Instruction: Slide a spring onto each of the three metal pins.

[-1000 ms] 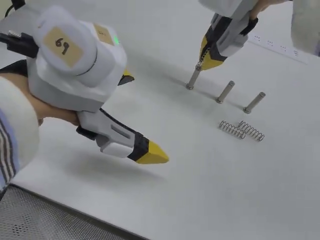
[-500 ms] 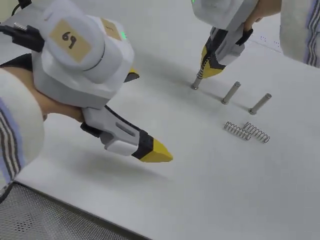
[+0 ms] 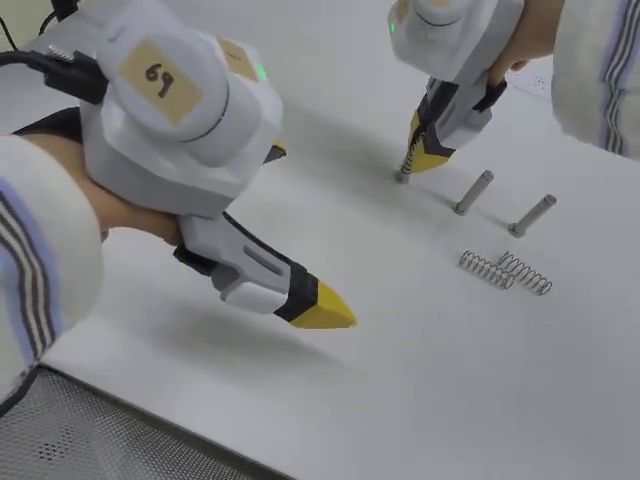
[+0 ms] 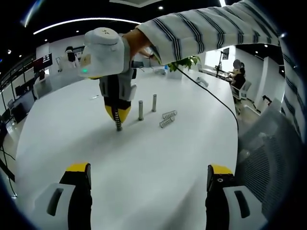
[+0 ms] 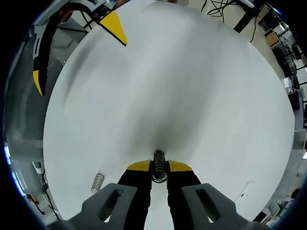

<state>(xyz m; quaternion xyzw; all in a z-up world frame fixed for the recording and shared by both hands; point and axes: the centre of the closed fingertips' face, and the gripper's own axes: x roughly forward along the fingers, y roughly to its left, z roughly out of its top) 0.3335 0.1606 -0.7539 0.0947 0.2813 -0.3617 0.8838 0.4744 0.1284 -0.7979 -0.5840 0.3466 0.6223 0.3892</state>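
Note:
Three metal pins stand in a row on the white table. My right gripper (image 3: 422, 158) is shut on a spring (image 3: 407, 163) that sits over the left pin, close to its base. In the right gripper view the spring (image 5: 159, 171) is pinched between the yellow tips. The middle pin (image 3: 473, 192) and the right pin (image 3: 531, 215) are bare. Two loose springs (image 3: 487, 268) (image 3: 525, 273) lie side by side just in front of them. My left gripper (image 4: 148, 178) is open and holds nothing, its yellow fingertip (image 3: 327, 312) low over the table, well to the left of the pins.
The white table (image 3: 430, 380) stretches wide around the pins, and its front edge runs along the lower left over a grey mesh surface (image 3: 90, 450). A person sits at the far end of the room (image 4: 237, 72), beside a green plant (image 4: 184, 62).
The right gripper has moved down the left pin with the spring, so less bare pin shows below its tips. The head camera has shifted; the left gripper stays still.

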